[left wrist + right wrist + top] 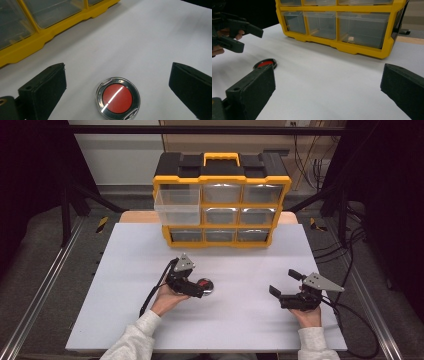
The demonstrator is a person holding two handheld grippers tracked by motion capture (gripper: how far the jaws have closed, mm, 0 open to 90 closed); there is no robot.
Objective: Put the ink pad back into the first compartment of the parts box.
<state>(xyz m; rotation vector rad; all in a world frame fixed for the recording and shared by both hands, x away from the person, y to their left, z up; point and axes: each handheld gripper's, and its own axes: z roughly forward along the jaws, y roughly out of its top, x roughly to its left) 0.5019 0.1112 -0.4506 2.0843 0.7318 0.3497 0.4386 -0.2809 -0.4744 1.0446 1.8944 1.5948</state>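
Red and ringed in metal, the round button [205, 284] lies at the high view's centre on the white table [240, 315], just right of the left gripper [196, 289]; the right gripper [282, 283] gapes lower right. In the left gripper view, spread jaws flank the button. In the right gripper view, wide jaws frame the yellow drawer cabinet [352, 47].

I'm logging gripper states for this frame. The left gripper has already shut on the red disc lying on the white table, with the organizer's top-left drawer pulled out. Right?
Not quite. The left gripper is open, its jaws standing wide on either side of the red disc without touching it, as the left gripper view shows. The disc does lie on the white table, and the organizer's top-left drawer is pulled out.
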